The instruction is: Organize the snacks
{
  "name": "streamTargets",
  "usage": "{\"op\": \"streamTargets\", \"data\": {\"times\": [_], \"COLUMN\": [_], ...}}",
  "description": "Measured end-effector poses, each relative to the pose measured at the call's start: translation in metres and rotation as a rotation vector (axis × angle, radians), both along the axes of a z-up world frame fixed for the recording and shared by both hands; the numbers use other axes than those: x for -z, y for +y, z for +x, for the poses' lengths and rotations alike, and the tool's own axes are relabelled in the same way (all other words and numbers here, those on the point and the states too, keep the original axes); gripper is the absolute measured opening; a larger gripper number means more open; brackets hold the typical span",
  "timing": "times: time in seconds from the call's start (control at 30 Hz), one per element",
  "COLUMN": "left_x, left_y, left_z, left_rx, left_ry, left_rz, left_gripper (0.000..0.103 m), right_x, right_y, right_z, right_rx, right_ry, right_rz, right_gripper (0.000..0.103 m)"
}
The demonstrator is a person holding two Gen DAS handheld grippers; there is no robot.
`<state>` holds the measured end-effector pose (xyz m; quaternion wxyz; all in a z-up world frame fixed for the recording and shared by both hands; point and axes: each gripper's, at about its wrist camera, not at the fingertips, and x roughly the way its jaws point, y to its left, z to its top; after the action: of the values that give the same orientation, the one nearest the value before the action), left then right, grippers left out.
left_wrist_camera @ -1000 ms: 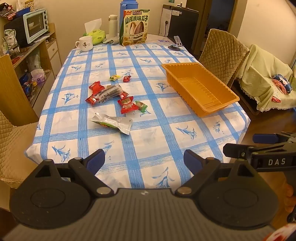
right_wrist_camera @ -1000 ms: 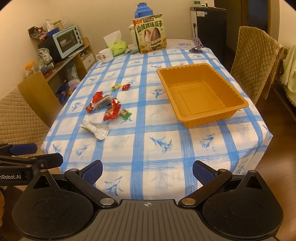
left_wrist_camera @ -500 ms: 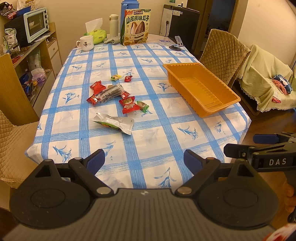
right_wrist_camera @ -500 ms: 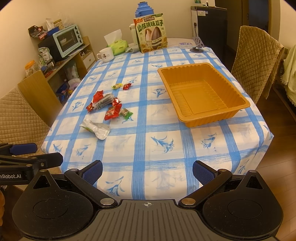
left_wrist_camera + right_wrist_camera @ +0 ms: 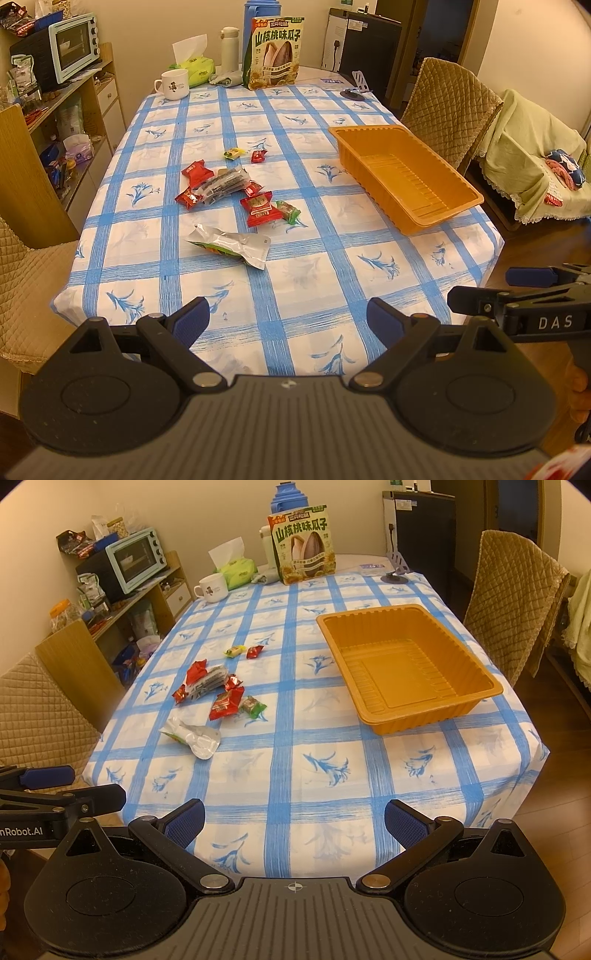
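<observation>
Several small snack packets lie in a loose heap on the blue-checked tablecloth point(image 5: 332, 280): red wrappers point(image 5: 258, 208) point(image 5: 226, 705), a dark striped pack point(image 5: 223, 182), a green sweet point(image 5: 288, 211) and a silver pouch point(image 5: 231, 245) point(image 5: 192, 734) nearest me. An empty orange tray point(image 5: 402, 177) point(image 5: 406, 661) sits to their right. My left gripper point(image 5: 288, 317) and right gripper point(image 5: 293, 818) both hang open over the table's near edge, holding nothing and well short of the snacks.
At the far end stand a large sunflower-seed bag point(image 5: 275, 53), a white mug point(image 5: 173, 84), a tissue pack point(image 5: 194, 66) and a blue flask point(image 5: 290, 498). Quilted chairs flank the table point(image 5: 450, 107) point(image 5: 37, 705). A shelf with a toaster oven point(image 5: 72, 46) lines the left wall.
Both grippers have drifted slightly forward and tilted up a little; the far end of the table shows more fully. Nothing on the table has moved.
</observation>
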<state>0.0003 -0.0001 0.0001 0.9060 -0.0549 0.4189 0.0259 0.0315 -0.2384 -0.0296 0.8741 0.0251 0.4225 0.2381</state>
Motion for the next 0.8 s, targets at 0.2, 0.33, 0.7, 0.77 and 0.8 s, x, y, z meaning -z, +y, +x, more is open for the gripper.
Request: {"op": "streamTargets", "data": {"times": [0.2, 0.33, 0.7, 0.77, 0.8], "left_x": [0.0000, 0.0000, -0.0001, -0.0001, -0.0001], "left_y": [0.0000, 0.0000, 0.0001, 0.0001, 0.0001], "left_z": [0.0000, 0.0000, 0.0001, 0.0000, 0.0000], "left_rx": [0.000, 0.000, 0.001, 0.001, 0.001], "left_ry": [0.001, 0.001, 0.002, 0.003, 0.002], "left_rz": [0.001, 0.000, -0.001, 0.000, 0.000], "left_gripper": [0.091, 0.091, 0.091, 0.091, 0.091], "right_x": [0.0003, 0.0017, 0.0013, 0.0016, 0.0015], "right_y": [-0.0016, 0.0029, 0.0008, 0.0016, 0.0009], "right_z": [0.0011, 0.0024, 0.0040, 0.0044, 0.0046], "right_rx": [0.000, -0.001, -0.001, -0.001, -0.001], "right_ry": [0.000, 0.001, 0.003, 0.003, 0.003], "right_rz": [0.000, 0.001, 0.001, 0.001, 0.001], "right_gripper": [0.103, 0.103, 0.103, 0.103, 0.103]}}
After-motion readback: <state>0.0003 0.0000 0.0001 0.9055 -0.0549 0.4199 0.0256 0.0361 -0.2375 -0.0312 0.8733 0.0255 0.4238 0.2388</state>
